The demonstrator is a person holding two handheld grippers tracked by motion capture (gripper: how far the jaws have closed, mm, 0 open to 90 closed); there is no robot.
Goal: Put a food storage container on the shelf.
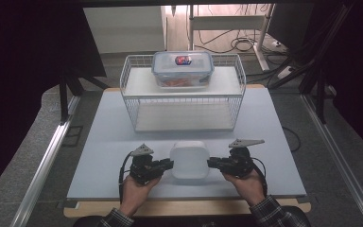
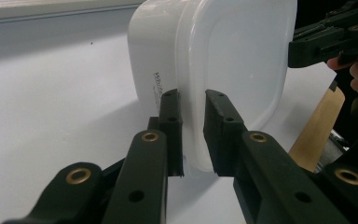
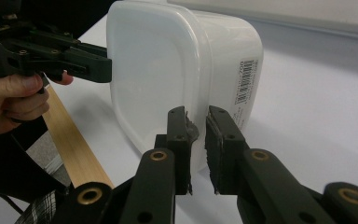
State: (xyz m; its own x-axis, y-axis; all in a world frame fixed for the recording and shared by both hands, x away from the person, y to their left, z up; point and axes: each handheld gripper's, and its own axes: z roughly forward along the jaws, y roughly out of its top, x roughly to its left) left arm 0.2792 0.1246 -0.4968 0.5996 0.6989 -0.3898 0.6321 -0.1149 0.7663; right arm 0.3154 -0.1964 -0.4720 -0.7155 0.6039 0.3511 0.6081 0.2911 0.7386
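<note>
The white container (image 1: 189,160) sat on the pale table top (image 1: 99,142), directly between the 2 claws, with the left gripper (image 1: 169,164) at one side and the right gripper (image 1: 211,163) at the opposite side. Each claw lay roughly level, pointing inward at the box.

In the left gripper view, the 2 black jaws stood narrowly apart with the container's projecting lid rim (image 2: 193,135) pinched between their pads; the box body rose just ahead of the jaw tips, printed lettering on its wall to one side. The jaws looked clamped on that rim.

In the right gripper view, the same held: the 2 jaws were closed on the lid rim (image 3: 196,126), the container (image 3: 182,74) filling the space just beyond the tips, a barcode label (image 3: 247,79) on its wall to the far side of the claw. The left gripper (image 3: 105,65) met the box at the opposite edge.

Well beyond both claws stood a white wire rack (image 1: 184,101), with a clear lidded box (image 1: 183,69) on its upper shelf.
</note>
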